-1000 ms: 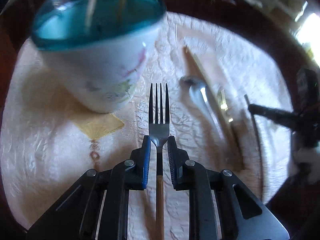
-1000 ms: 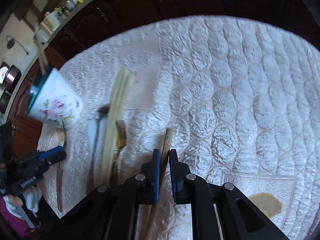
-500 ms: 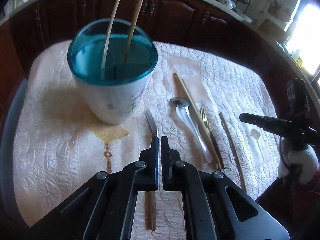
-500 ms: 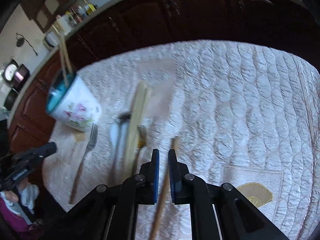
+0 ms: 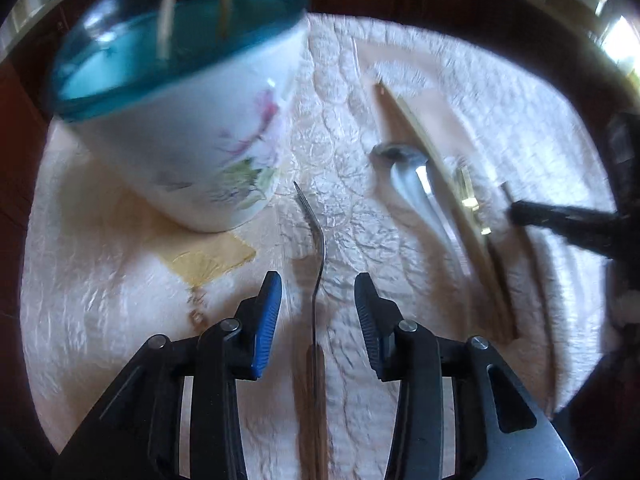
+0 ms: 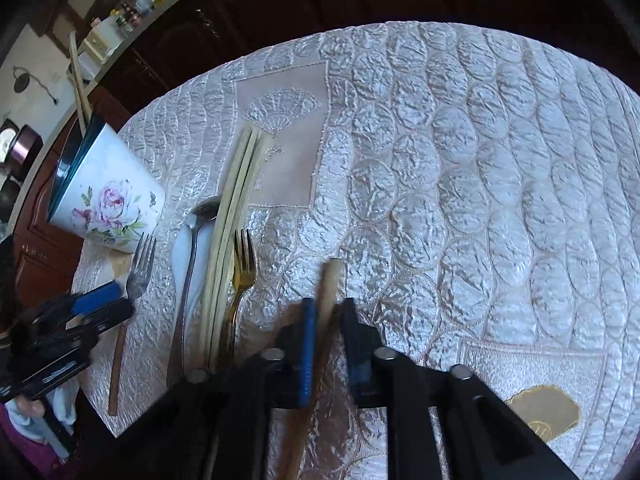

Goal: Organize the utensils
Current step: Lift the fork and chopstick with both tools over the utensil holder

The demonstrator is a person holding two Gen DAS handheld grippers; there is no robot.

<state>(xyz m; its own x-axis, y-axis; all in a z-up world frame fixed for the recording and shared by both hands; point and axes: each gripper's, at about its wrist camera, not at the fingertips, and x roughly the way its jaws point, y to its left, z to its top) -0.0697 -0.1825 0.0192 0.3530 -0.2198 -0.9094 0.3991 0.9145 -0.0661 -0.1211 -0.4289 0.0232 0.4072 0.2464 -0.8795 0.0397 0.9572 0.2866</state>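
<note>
A dark fork [image 5: 320, 240] with a wooden handle lies on the cloth between the spread fingers of my left gripper [image 5: 318, 280]. Its jaws are opening and the pads do not touch the fork. Just beyond stands a white floral cup [image 5: 192, 140] with a blue inside, holding two chopsticks [image 5: 168, 8]. In the right wrist view, my right gripper [image 6: 328, 308] is shut on a single wooden chopstick [image 6: 330, 280] that points away over the cloth. The cup [image 6: 108, 200], the fork [image 6: 140, 268] and the left gripper [image 6: 100, 304] show at the left.
Between the two grippers lie a steel spoon [image 6: 196, 232], a bundle of pale chopsticks [image 6: 236, 208] and a gold fork [image 6: 242, 264]. A quilted pale cloth [image 6: 480, 160] covers the table. Dark cabinets stand behind it. A person's sleeve [image 6: 24, 420] is at the lower left.
The left gripper's jaws, shut half a second ago, have spread and let go of the fork; the camera has dropped closer to the cup. The right gripper still holds its chopstick.
</note>
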